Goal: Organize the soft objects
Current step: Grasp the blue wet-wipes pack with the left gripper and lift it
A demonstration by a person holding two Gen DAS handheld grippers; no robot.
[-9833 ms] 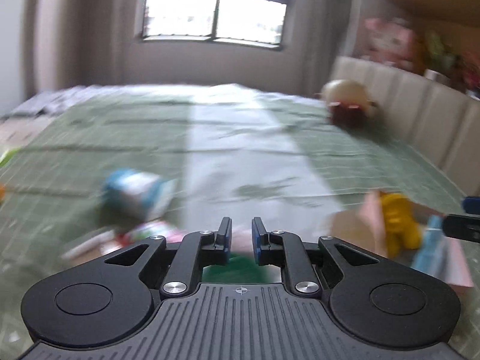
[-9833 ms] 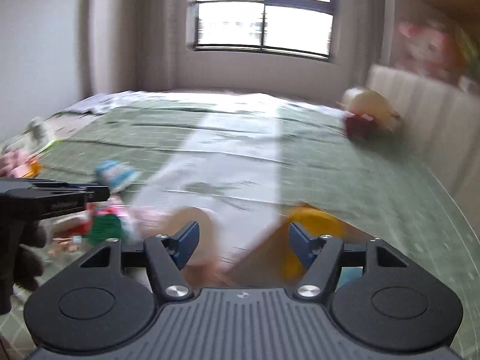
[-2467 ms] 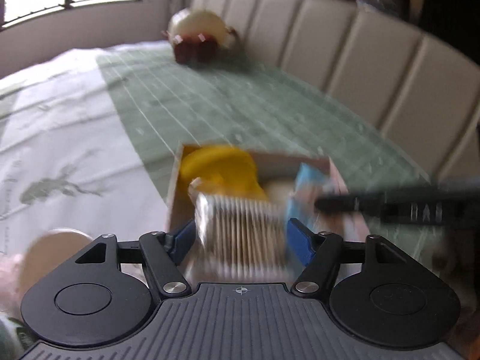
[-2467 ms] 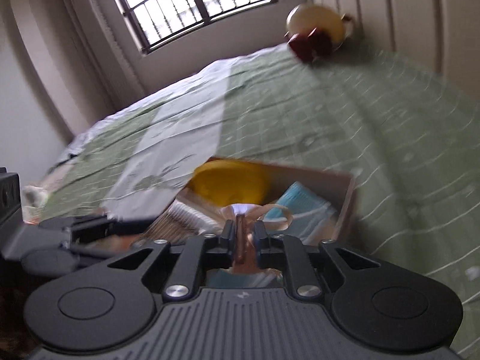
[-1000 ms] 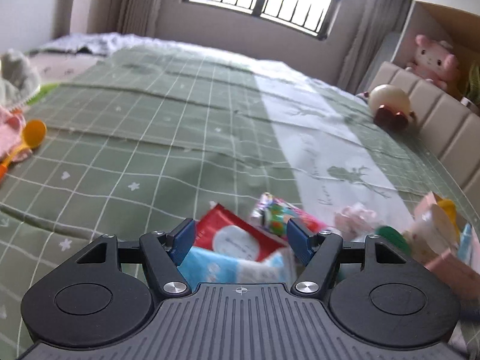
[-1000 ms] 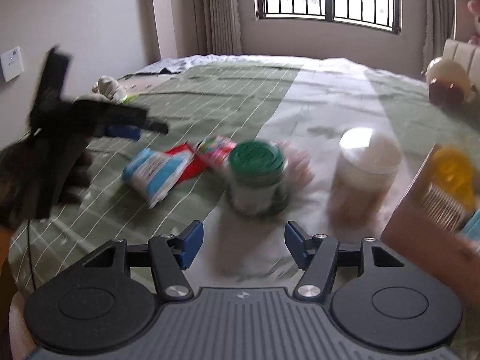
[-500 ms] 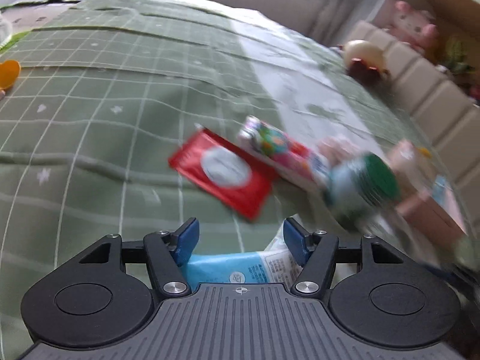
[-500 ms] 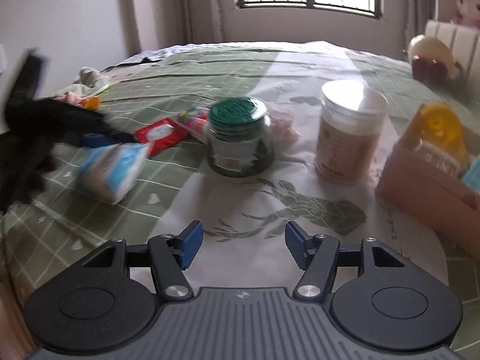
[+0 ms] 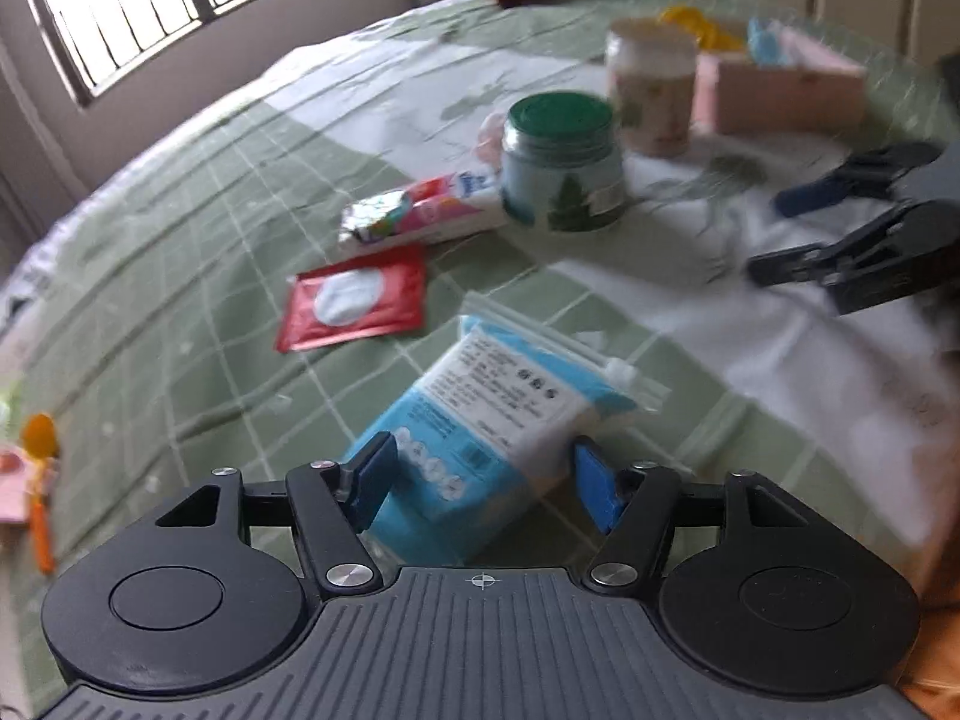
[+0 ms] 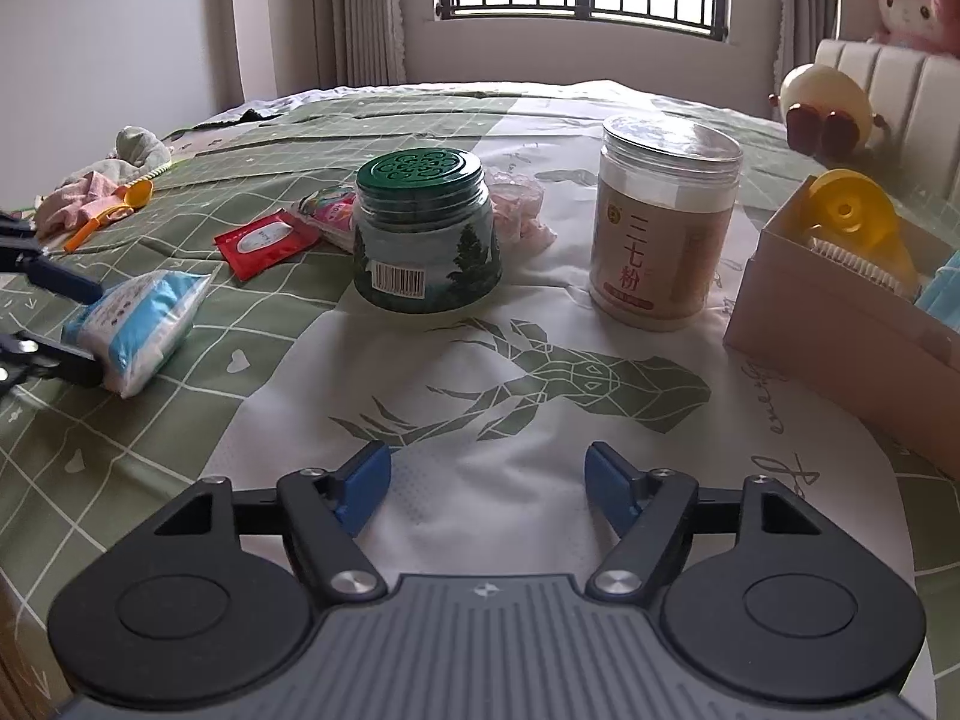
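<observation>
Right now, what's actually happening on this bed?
A person is tidying soft items on a green checked bedspread with two handheld grippers. The left gripper has the blue-and-white soft tissue pack between its fingers; its jaws have just been opening, and whether the pads press on the pack is unclear. The right gripper hangs open and empty, jaws just widened, before the green-lidded jar and the clear-lidded powder tub. A cardboard box already holds some things.

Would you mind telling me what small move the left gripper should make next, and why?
Probably close the left gripper on the blue-and-white soft plastic pack. The pack lies on the green checked bedspread between its wide-open jaws, which have just been opening, and the right pad seems slightly apart from it.
</observation>
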